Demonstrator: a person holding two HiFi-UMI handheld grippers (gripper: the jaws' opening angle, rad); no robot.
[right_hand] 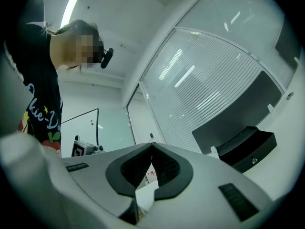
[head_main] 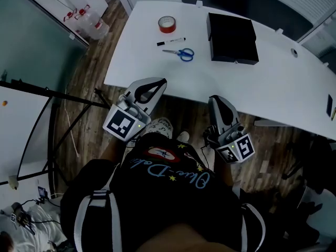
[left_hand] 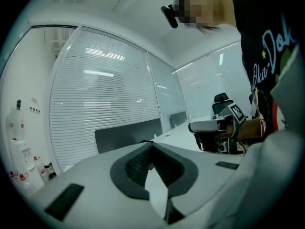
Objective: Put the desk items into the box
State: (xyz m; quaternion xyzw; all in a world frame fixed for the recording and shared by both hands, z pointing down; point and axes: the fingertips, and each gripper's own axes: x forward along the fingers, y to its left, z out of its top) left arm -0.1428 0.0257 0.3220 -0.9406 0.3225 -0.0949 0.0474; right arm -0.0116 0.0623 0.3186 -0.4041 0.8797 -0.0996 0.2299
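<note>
Head view: red tape roll [head_main: 167, 23], marker [head_main: 171, 41] and blue scissors [head_main: 180, 53] lie on the white table [head_main: 157, 70], left of the black box [head_main: 232, 38]. The right gripper view catches only the box [right_hand: 248, 149]. My left tongs [head_main: 157, 84] and right tongs [head_main: 215, 100] are closed and empty, short of the table edge.

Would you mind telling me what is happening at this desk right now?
A person stands at the white desk holding the left hand-held gripper and the right hand-held gripper near the body, both shut and empty. The red tape roll, marker and blue scissors lie untouched on the desk beside the black box.
</note>
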